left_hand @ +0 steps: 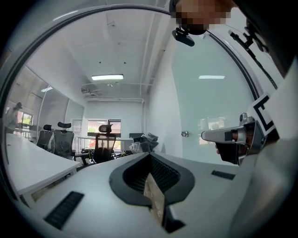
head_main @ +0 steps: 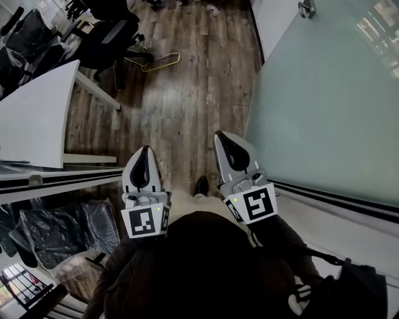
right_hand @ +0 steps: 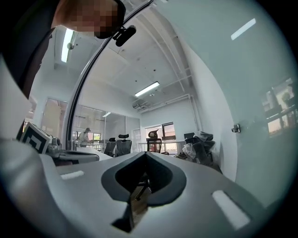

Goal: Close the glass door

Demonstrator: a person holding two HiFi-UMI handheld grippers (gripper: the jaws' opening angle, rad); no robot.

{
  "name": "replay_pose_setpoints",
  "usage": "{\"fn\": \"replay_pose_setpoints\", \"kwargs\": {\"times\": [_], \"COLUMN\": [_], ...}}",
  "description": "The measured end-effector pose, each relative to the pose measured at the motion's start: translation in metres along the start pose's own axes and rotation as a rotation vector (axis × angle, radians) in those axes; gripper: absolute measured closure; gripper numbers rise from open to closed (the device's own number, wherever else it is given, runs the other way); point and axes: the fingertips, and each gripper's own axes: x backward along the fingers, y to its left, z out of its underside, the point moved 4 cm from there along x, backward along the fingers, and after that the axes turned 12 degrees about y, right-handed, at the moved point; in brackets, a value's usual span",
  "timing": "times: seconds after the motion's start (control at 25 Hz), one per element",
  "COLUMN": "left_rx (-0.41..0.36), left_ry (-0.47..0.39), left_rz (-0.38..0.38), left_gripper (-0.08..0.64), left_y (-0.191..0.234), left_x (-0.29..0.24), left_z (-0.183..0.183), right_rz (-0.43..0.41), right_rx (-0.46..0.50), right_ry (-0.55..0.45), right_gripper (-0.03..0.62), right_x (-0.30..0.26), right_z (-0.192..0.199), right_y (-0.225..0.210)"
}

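The frosted glass door [head_main: 324, 93] stands at my right, with a metal fitting [head_main: 305, 8] near its far edge. It also fills the right of the left gripper view as a pale green glass door [left_hand: 209, 107] with a small metal fitting [left_hand: 185, 134], and shows as the glass door [right_hand: 253, 88] with its fitting [right_hand: 236, 128] in the right gripper view. My left gripper [head_main: 145, 151] and right gripper [head_main: 221, 136] are held side by side over the wooden floor, both shut and empty. The right gripper is the nearer to the door but does not touch it.
A white table [head_main: 37, 118] stands at the left, with black office chairs [head_main: 106, 37] beyond it. A dark floor track [head_main: 336, 198] runs along the door's foot. Black bags [head_main: 56, 227] lie low at the left. Wooden floor [head_main: 187, 81] stretches ahead.
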Motion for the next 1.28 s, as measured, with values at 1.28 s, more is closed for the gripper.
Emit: {"fn": "replay_pose_setpoints", "kwargs": {"times": [1.28], "left_rx": [-0.093], "left_ry": [-0.024], "left_rz": [0.365], "left_gripper": [0.563], "left_y": [-0.038], "left_x": [-0.523], "left_z": [-0.159], "right_rz": [0.408], "right_rx": [-0.015], "right_ry": [-0.053], "right_gripper": [0.591], "right_x": [-0.279], "right_z": [-0.117], "right_y": [-0.378]}}
